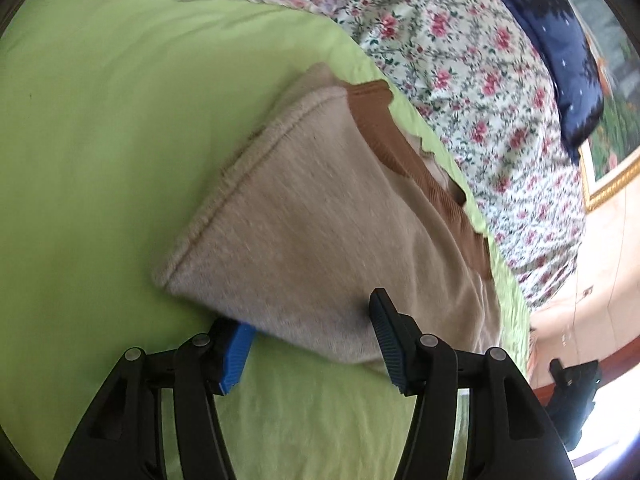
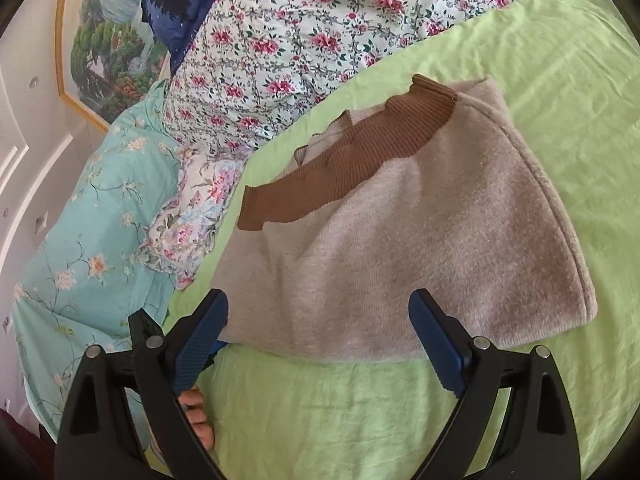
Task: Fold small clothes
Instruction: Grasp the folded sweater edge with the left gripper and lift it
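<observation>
While both tools hang over the near edge of the bed, the left gripper (image 1: 312, 344) and the right gripper (image 2: 320, 336) each stand wide open with nothing held, their blue pads straddling the near fold of the beige knitted garment with a brown ribbed band (image 2: 400, 248). It lies already doubled on the lime-green bed sheet (image 2: 360, 412), its ribbed band turned toward the far side, just short of the white quilt printed with pink flowers (image 2: 304, 32). To fold it again cleanly, I judge each gripper should close on all layers at the near corners together, lift only a little, and carry the edge toward the band without dragging the sheet.
</observation>
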`<state>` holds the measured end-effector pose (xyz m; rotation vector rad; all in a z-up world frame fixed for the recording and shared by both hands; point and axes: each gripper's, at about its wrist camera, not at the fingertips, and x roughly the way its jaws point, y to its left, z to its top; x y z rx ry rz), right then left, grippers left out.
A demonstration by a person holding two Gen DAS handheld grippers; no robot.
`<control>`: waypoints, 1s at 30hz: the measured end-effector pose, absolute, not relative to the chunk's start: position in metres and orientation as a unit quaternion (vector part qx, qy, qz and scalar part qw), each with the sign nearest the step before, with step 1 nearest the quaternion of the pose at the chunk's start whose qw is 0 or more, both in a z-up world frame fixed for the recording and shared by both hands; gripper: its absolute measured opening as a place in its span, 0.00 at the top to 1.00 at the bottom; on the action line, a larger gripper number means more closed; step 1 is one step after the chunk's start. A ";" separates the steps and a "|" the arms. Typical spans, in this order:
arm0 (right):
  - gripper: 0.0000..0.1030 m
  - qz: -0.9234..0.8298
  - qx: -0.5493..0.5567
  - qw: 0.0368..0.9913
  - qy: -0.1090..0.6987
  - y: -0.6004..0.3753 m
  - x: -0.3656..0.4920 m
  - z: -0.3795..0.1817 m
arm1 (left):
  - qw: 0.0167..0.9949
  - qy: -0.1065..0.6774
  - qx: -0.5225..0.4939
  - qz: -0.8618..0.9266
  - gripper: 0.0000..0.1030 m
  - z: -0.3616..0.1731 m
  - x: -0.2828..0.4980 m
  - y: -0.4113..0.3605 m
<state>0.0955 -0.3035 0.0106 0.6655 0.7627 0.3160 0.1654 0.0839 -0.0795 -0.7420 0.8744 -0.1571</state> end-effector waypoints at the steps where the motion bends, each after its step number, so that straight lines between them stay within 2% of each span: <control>1: 0.11 0.150 0.315 0.863 0.366 -0.303 0.097 0.010 | 0.837 0.412 -0.352 -0.073 0.45 -0.080 0.165 0.084; 8: 0.11 0.156 0.300 0.863 0.375 -0.302 0.109 0.006 | 0.845 0.403 -0.349 -0.041 0.46 -0.079 0.161 0.092; 10: 0.11 0.156 0.299 0.862 0.378 -0.302 0.112 0.006 | 0.849 0.399 -0.345 -0.027 0.55 -0.079 0.173 0.094; 11: 0.11 0.156 0.299 0.862 0.378 -0.302 0.113 0.006 | 0.853 0.396 -0.338 -0.020 0.65 -0.078 0.180 0.094; 12: 0.11 0.158 0.298 0.863 0.376 -0.302 0.114 0.006 | 0.855 0.396 -0.334 -0.021 0.81 -0.078 0.187 0.094; 13: 0.11 0.159 0.297 0.864 0.375 -0.301 0.115 0.007 | 0.854 0.397 -0.335 -0.030 0.88 -0.078 0.194 0.093; 18: 0.11 0.164 0.266 0.872 0.377 -0.305 0.124 0.017 | 0.890 0.363 -0.273 -0.047 0.90 -0.041 0.197 0.065; 24: 0.11 0.197 0.279 0.859 0.381 -0.316 0.156 0.034 | 0.920 0.318 -0.177 -0.145 0.91 0.016 0.190 -0.019; 30: 0.11 0.262 0.289 0.830 0.399 -0.299 0.210 0.039 | 0.912 0.334 -0.110 -0.212 0.91 0.004 0.193 -0.094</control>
